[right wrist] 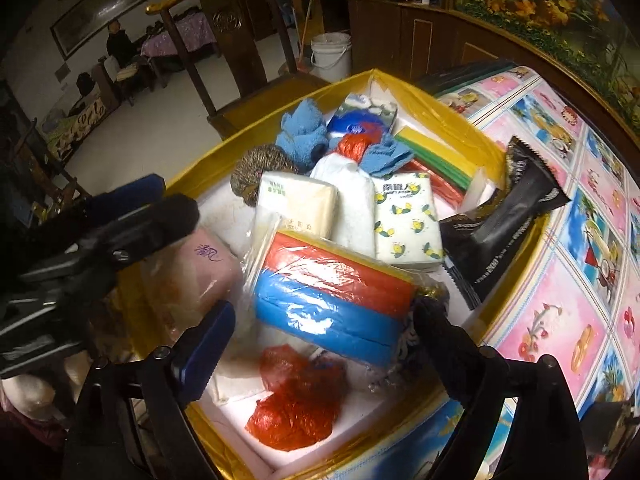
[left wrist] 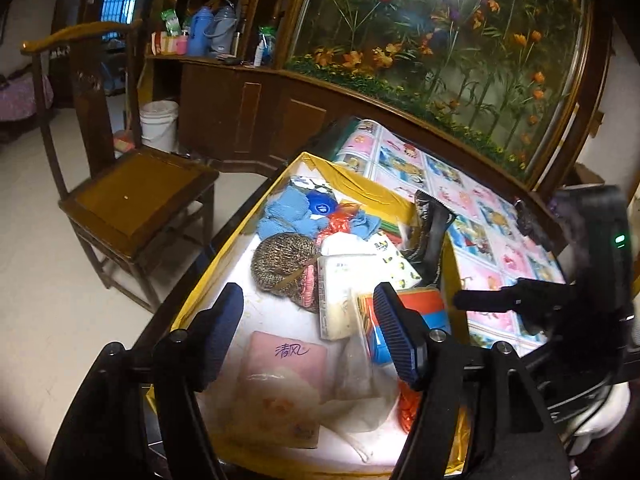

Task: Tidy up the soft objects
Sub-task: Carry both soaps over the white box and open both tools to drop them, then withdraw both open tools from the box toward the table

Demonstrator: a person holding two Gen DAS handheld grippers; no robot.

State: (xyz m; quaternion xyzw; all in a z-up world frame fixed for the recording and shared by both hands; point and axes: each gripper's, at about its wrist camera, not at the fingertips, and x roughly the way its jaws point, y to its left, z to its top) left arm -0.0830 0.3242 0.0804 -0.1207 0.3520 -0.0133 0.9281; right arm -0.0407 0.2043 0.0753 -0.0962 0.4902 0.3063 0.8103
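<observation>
A yellow-walled box (left wrist: 360, 184) (right wrist: 448, 100) with a white floor holds several soft things: a pink tissue pack (left wrist: 276, 384) (right wrist: 200, 276), a cream tissue pack (left wrist: 340, 292) (right wrist: 296, 200), a lemon-print tissue pack (right wrist: 408, 220), a red-and-blue sponge pack (right wrist: 332, 292), blue cloths (left wrist: 280, 212) (right wrist: 300, 132), a brown knitted ball (left wrist: 284, 264) (right wrist: 260, 172) and a red plastic bag (right wrist: 296, 404). My left gripper (left wrist: 312, 332) is open above the pink pack. My right gripper (right wrist: 324, 344) is open over the sponge pack's near end. A black sachet (right wrist: 504, 224) leans on the box's right wall.
The box stands on a table with a pink and blue cartoon-print cover (left wrist: 500, 224) (right wrist: 580, 240). A wooden chair (left wrist: 136, 200) stands left of the table, with a white bucket (left wrist: 160, 124) behind it. A wooden cabinet with a flower display (left wrist: 440, 40) lies beyond.
</observation>
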